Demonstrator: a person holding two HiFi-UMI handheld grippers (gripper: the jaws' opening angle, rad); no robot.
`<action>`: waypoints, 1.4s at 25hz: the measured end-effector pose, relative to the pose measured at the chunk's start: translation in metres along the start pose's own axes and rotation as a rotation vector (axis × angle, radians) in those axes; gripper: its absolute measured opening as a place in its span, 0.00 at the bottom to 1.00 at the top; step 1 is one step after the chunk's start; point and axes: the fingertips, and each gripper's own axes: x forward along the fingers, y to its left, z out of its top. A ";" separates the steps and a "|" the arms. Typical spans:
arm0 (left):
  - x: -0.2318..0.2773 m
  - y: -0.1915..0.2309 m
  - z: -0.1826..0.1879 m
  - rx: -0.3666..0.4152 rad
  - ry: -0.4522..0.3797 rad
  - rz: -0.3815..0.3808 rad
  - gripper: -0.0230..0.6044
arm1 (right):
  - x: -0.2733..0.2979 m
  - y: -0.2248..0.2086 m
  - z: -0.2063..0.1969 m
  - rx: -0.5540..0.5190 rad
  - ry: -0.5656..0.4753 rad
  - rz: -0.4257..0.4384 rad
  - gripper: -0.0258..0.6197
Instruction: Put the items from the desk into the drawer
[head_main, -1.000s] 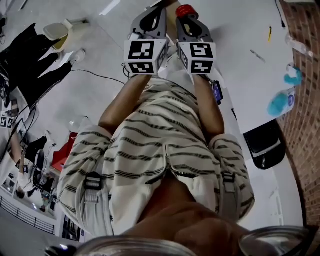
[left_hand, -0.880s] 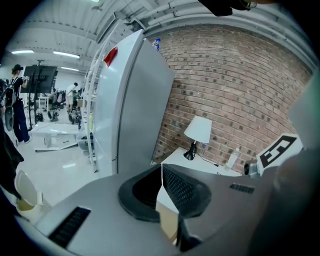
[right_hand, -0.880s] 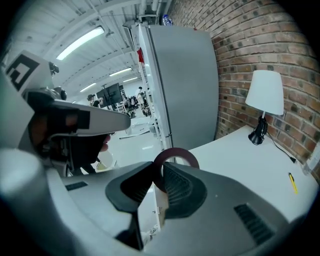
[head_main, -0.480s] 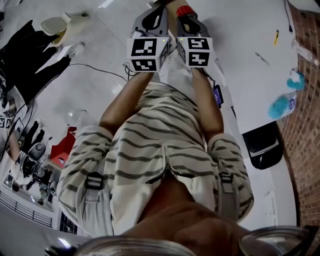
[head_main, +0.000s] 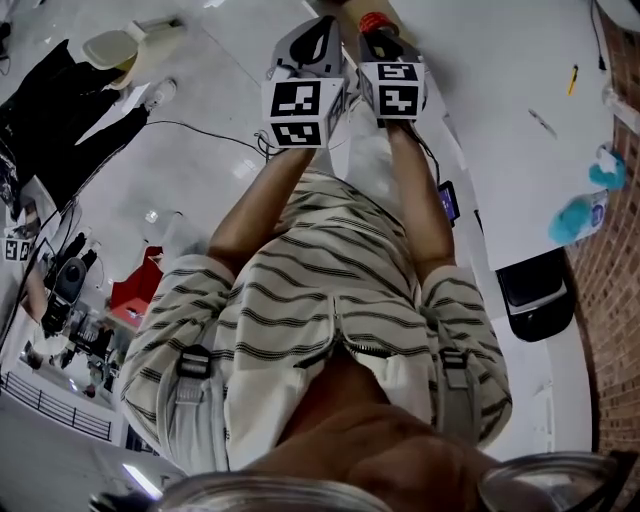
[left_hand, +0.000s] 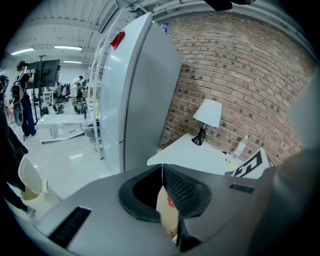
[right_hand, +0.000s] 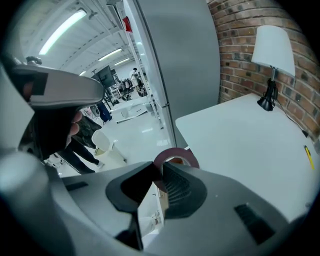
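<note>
We see a laboratory hall: brick wall (left_hand: 240, 65) at 1 o'clock, strip lights (left_hand: 67, 48) and equipment stands (left_hand: 45, 75) at 10 o'clock.

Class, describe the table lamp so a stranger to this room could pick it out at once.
Find the red brick wall and the white desk against it. Near the wall on that desk stands the table lamp. Its white shade on a thin black stem marks it out from the yellow pen lying flat on the same desk.
</note>
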 end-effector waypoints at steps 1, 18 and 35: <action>0.002 0.001 -0.004 -0.001 0.007 0.001 0.05 | 0.004 -0.002 -0.003 0.006 0.010 -0.004 0.15; 0.020 -0.002 -0.048 -0.009 0.060 0.013 0.05 | 0.067 -0.037 -0.067 -0.035 0.181 -0.063 0.15; 0.033 0.021 -0.082 -0.003 0.086 0.052 0.05 | 0.127 -0.059 -0.116 -0.123 0.310 -0.112 0.15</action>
